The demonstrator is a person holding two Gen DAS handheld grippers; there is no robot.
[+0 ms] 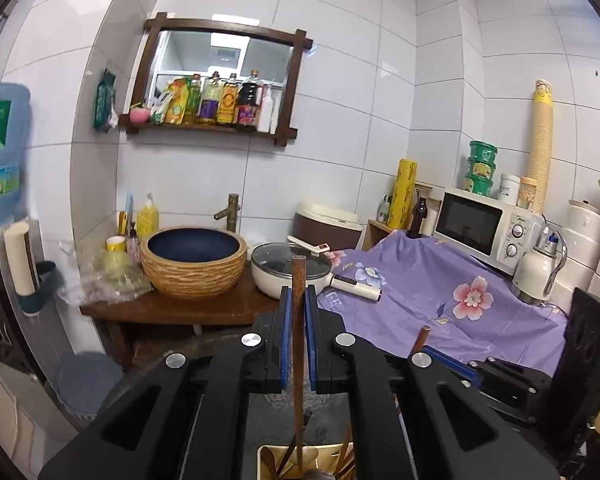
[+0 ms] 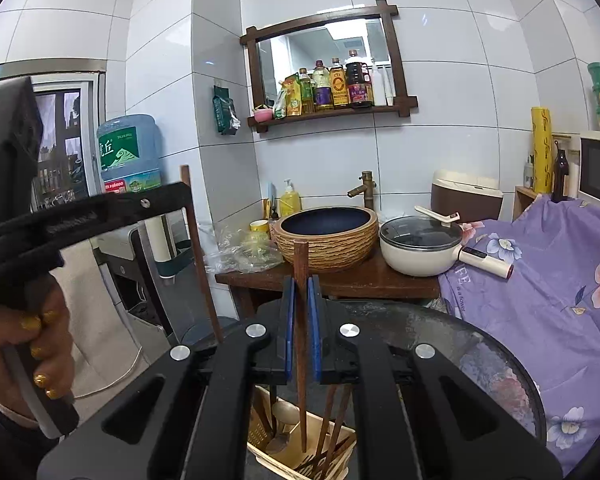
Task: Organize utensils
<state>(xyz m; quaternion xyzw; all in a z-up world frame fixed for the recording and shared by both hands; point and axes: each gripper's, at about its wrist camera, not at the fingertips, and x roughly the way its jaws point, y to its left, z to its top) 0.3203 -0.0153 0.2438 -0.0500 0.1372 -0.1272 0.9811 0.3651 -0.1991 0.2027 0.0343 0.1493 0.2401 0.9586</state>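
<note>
My left gripper [image 1: 299,300] is shut on a brown wooden chopstick [image 1: 299,276], which stands upright between the blue pads. Its lower end hangs above a beige utensil holder [image 1: 268,450] with several wooden utensils in it. My right gripper [image 2: 301,292] is shut on a second upright chopstick [image 2: 300,264], whose tip reaches down into the same holder [image 2: 266,458] among spoons and chopsticks. In the right wrist view the left gripper [image 2: 182,198] appears at the left, held by a hand [image 2: 40,352]. In the left wrist view the right gripper [image 1: 428,350] shows at the lower right.
The holder stands on a round dark glass table [image 2: 480,340]. Behind are a wooden stand with a woven basin [image 2: 327,240] and a lidded white pot [image 2: 418,252]. A purple floral cloth [image 1: 440,300] covers the right counter beside a microwave [image 1: 480,228]. A water dispenser [image 2: 128,156] stands at the left.
</note>
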